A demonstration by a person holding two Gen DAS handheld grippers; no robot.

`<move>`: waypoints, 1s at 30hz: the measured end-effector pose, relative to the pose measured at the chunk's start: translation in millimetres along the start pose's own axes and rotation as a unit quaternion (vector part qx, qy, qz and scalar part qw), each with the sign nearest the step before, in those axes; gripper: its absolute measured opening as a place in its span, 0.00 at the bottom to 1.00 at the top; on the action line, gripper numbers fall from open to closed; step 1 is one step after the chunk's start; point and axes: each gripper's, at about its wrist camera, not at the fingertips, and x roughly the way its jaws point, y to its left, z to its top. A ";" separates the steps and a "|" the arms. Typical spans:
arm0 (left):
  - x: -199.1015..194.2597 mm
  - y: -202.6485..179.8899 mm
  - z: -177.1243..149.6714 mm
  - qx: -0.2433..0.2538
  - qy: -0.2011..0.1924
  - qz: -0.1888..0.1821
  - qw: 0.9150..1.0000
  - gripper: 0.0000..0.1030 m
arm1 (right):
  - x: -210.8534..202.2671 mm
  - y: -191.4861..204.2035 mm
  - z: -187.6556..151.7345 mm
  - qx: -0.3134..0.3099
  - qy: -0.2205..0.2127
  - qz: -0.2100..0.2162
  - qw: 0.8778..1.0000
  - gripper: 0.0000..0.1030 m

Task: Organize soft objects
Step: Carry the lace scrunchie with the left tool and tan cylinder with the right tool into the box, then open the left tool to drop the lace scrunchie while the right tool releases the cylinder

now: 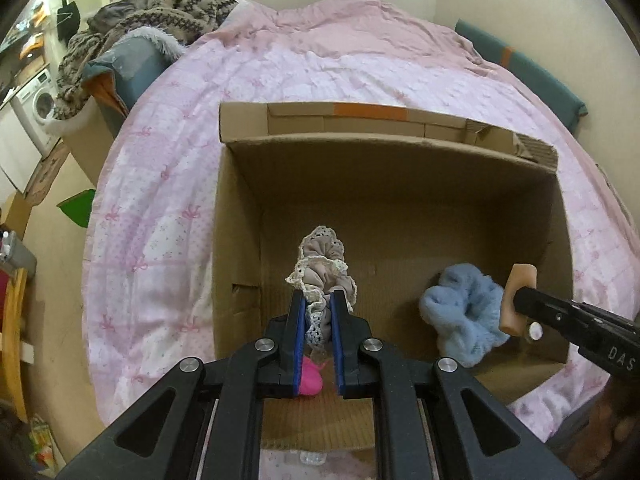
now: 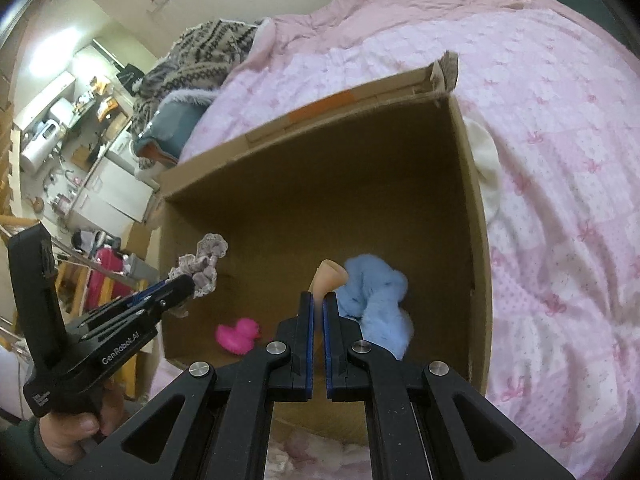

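Note:
An open cardboard box (image 1: pixel 400 184) (image 2: pixel 320 168) sits on a pink bed. My left gripper (image 1: pixel 319 298) (image 2: pixel 188 280) is shut on a beige lace-trimmed scrunchie (image 1: pixel 320 268) (image 2: pixel 204 260) and holds it above the box's inside. My right gripper (image 2: pixel 319 298) (image 1: pixel 516 300) is shut on a peach soft piece (image 2: pixel 330 276) (image 1: pixel 518 300) over the box's right side. A fluffy light-blue scrunchie (image 1: pixel 464 316) (image 2: pixel 376 300) lies on the box floor by the right gripper. A pink rubber duck (image 2: pixel 238 334) (image 1: pixel 310 378) lies on the floor near the front wall.
The pink quilt (image 1: pixel 320 68) (image 2: pixel 560 160) covers the bed around the box. A patterned knit blanket (image 1: pixel 168 8) is heaped at the bed's far left. A white cloth (image 2: pixel 486 160) lies just outside the box's right wall. Floor clutter and appliances are at the left (image 2: pixel 80 140).

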 end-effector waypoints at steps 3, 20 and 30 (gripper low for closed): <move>3.8 0.7 -0.7 -0.007 0.000 0.001 1.000 0.11 | 7.5 -0.5 -0.4 -0.003 0.004 -0.006 1.000 0.06; 16.8 3.7 -7.8 -0.009 0.026 0.001 1.000 0.11 | 23.8 7.0 -2.7 -0.028 0.021 -0.022 0.999 0.06; 16.4 -4.0 -10.8 0.003 0.027 0.000 1.000 0.16 | 24.8 10.3 -2.4 -0.033 0.021 -0.012 0.999 0.07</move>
